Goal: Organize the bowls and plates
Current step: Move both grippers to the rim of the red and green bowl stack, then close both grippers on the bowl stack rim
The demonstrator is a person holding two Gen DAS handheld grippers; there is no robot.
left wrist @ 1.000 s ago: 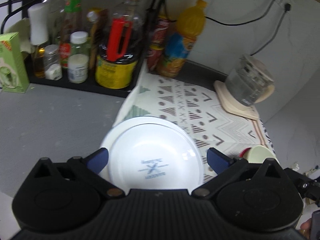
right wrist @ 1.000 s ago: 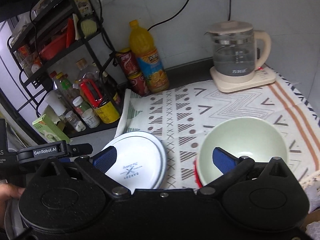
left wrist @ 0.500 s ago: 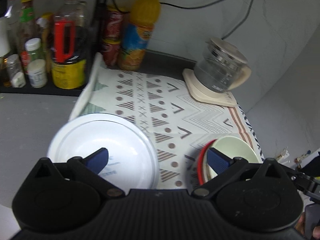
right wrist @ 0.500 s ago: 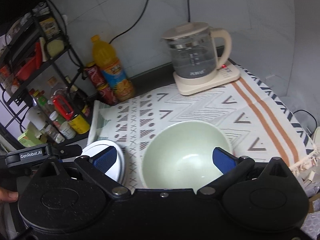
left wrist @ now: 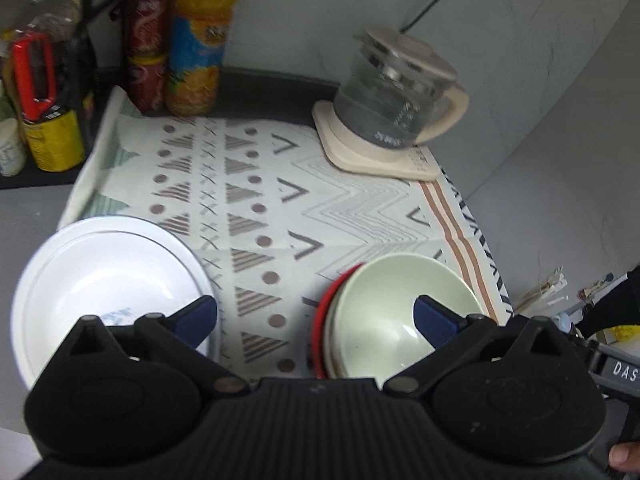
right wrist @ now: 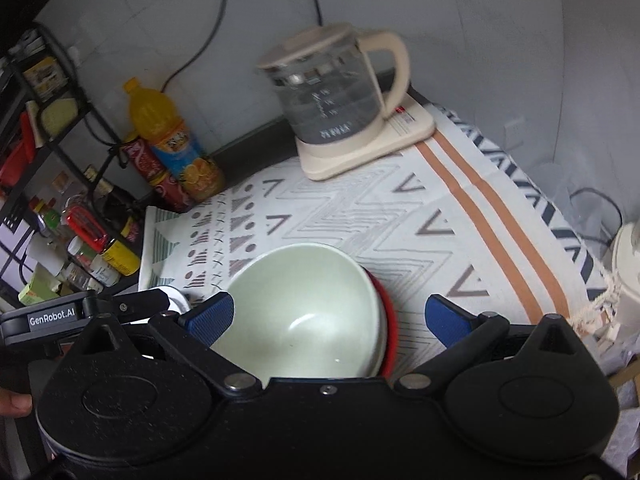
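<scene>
Left wrist view: nearest the lens, the left gripper (left wrist: 316,316) has its blue-padded fingers (left wrist: 196,316) spread wide with nothing between them, hanging over the patterned cloth (left wrist: 256,184). Under the left finger lies the white plate stack (left wrist: 100,276), half on the cloth's left edge and half on the grey counter (left wrist: 28,216). Under the right finger sits the pale green bowl (left wrist: 384,308), nested in a white bowl and a red bowl (left wrist: 322,320) whose rims show on its left side. Plates and bowls are well apart, with a band of cloth between them.

From the right wrist view, the right gripper (right wrist: 330,316) is likewise released, holding nothing; its left pad overlaps the green bowl (right wrist: 304,312), its right pad hangs above bare cloth (right wrist: 440,208). The left gripper's body (right wrist: 80,312) shows at the left edge.

Farther back, the cloth's geometric triangles, dots and chevrons run to an orange stripe on the right. At its far right corner a glass kettle (left wrist: 396,100) stands on a cream base. At far left, an orange juice bottle (left wrist: 198,44) stands just beside stacked red cans (left wrist: 146,48), near a black wire rack (right wrist: 44,128) crowded with condiment jars. A grey wall with dark cables (right wrist: 200,40) closes the corner.
</scene>
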